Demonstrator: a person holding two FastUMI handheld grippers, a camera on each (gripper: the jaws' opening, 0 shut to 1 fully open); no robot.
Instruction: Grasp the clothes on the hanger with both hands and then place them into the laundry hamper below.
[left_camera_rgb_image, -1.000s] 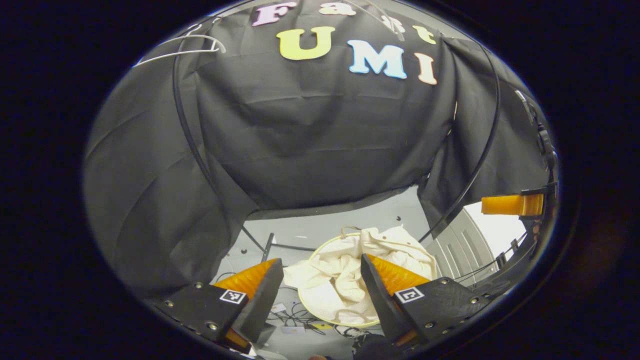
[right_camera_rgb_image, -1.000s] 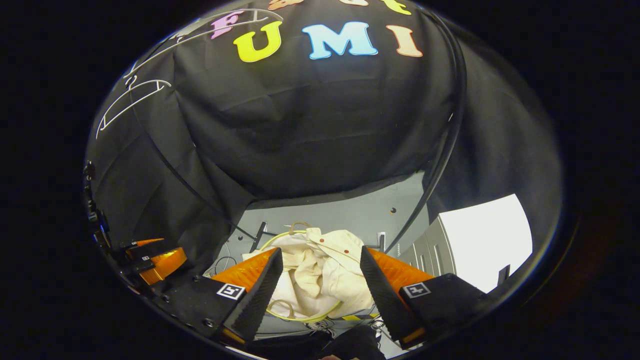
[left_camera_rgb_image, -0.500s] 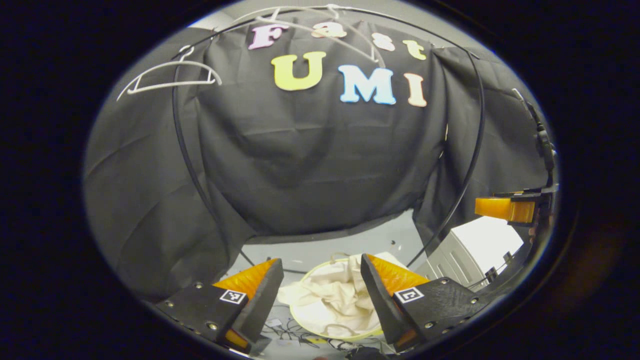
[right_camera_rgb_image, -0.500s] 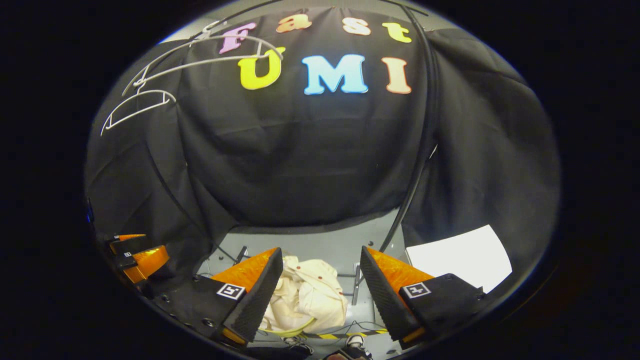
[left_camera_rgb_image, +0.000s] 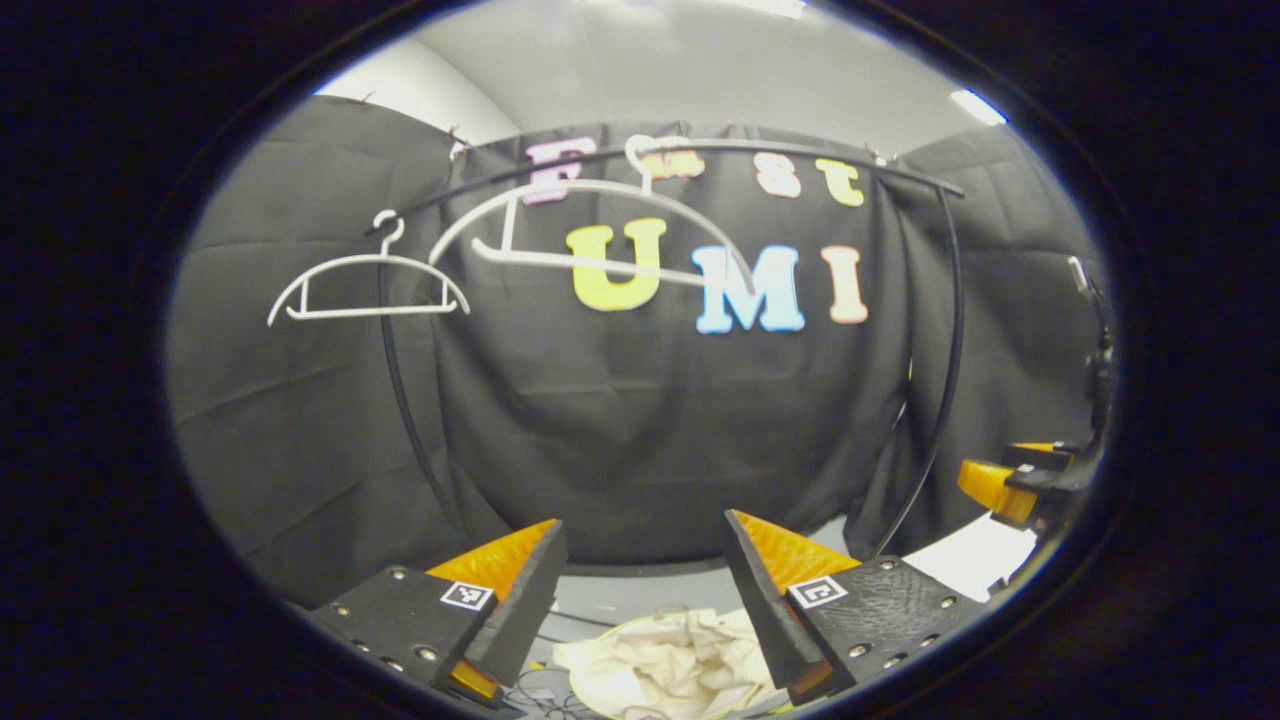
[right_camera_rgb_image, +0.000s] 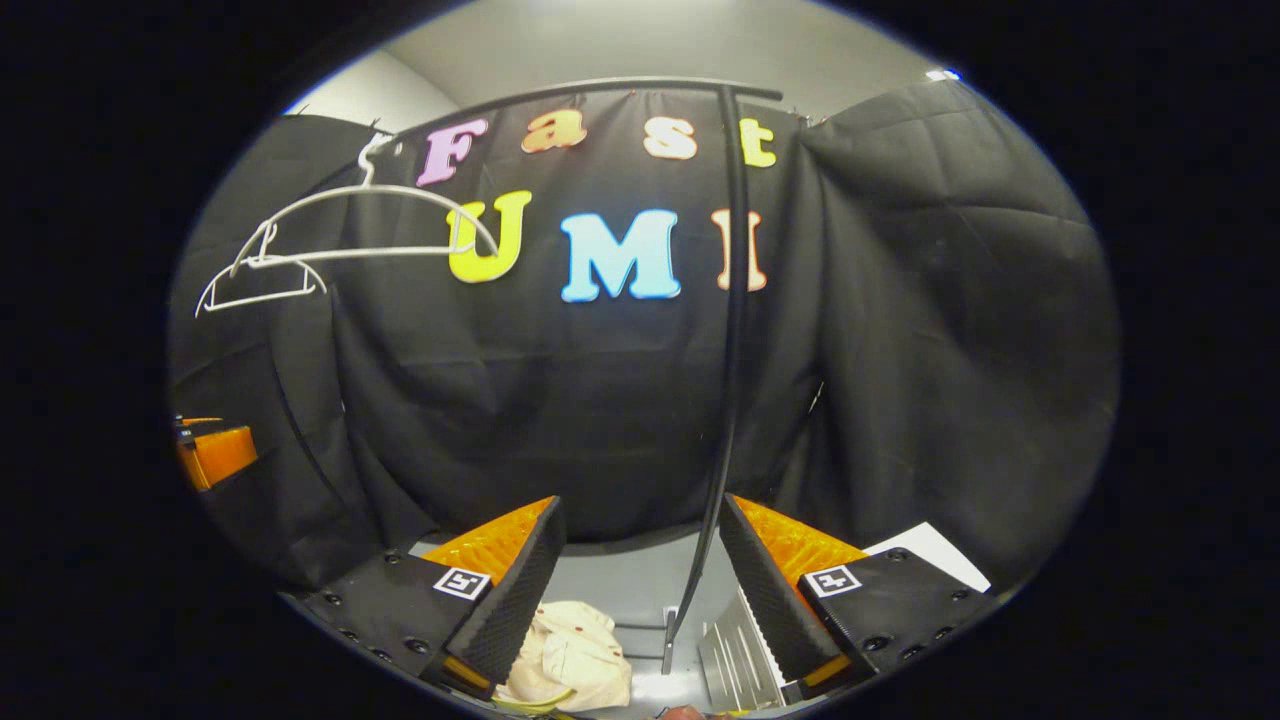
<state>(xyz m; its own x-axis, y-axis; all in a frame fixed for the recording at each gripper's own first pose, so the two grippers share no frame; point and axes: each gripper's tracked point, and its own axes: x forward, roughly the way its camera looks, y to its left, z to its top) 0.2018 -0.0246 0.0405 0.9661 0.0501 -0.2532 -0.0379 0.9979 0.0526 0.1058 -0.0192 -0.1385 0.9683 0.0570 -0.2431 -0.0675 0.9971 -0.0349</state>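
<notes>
In the left gripper view we see our left gripper (left_camera_rgb_image: 640, 600) with its fingers spread wide and nothing between them. Low in that view, between and below the fingers, the cream clothes (left_camera_rgb_image: 665, 665) lie crumpled in the hamper (left_camera_rgb_image: 590, 705), whose pale rim just peeks out under the cloth at the bottom. Some cables (left_camera_rgb_image: 530, 690) lie on the grey floor (left_camera_rgb_image: 640, 600) beside it. Above, two white hangers hang bare from a black rail (left_camera_rgb_image: 700, 150): the small hanger (left_camera_rgb_image: 368, 285) to the left, the big hanger (left_camera_rgb_image: 590, 225) nearer the middle and tilted. At the right edge we see the right gripper (left_camera_rgb_image: 1010, 480) farther off; from here we cannot tell its opening. In the right gripper view the right gripper (right_camera_rgb_image: 640, 600) also has its fingers held wide, gripping nothing. The clothes (right_camera_rgb_image: 570, 670) sit low in this view, just beside the left-hand finger, with a sliver of the hamper's rim (right_camera_rgb_image: 535, 703) under them. A black post (right_camera_rgb_image: 730, 350) of the rack runs from the rail down to the floor between the fingers. Both hangers (right_camera_rgb_image: 330, 235) show at the upper left, overlapping. The left gripper (right_camera_rgb_image: 210, 450) shows at the left edge, well apart from the clothes. A white panel (right_camera_rgb_image: 925, 555) lies behind the right-hand finger.
</notes>
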